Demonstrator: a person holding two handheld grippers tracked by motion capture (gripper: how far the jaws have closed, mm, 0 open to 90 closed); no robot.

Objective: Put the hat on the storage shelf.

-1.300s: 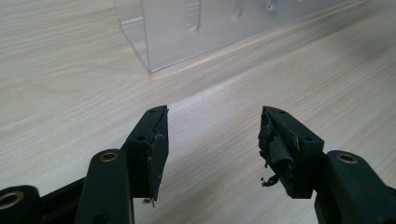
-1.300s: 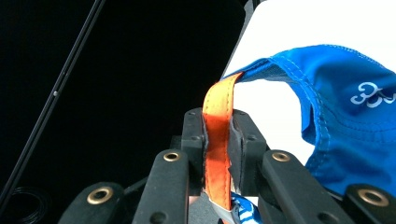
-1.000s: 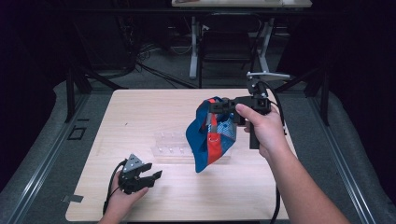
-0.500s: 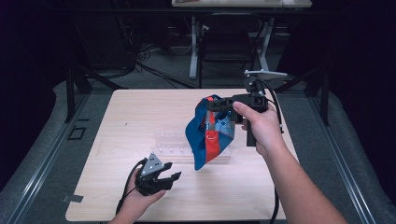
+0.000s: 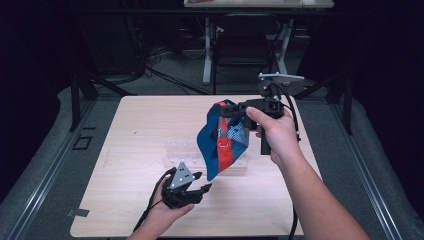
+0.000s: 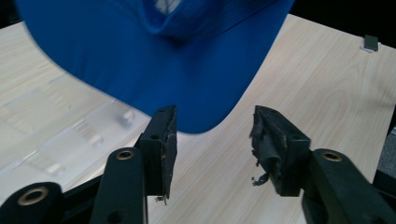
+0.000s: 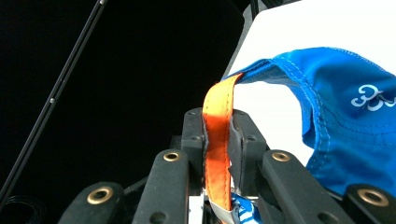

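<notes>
A blue cap (image 5: pixel 222 140) with a red-orange strap hangs above the wooden table (image 5: pixel 125 130), brim downward. My right gripper (image 5: pixel 226 111) is shut on the cap's orange strap (image 7: pixel 215 140), which is pinched between its jaws at the top of the cap (image 7: pixel 345 116). My left gripper (image 5: pixel 201 181) sits low at the table's front, just left of and below the brim. In the left gripper view the blue brim (image 6: pixel 154 60) hangs just beyond the left gripper (image 6: pixel 212 126). Its jaws have just been opening, and nothing is between them.
A clear plastic rack (image 5: pixel 180 152) lies on the table behind and under the cap. Table legs and cables (image 5: pixel 150 70) stand on the dark floor beyond the far edge. A small grey tab (image 6: pixel 371 43) lies near a table corner.
My left gripper has moved right and up from the front left of the table toward the cap's brim. The right gripper and the cap have stayed put.
</notes>
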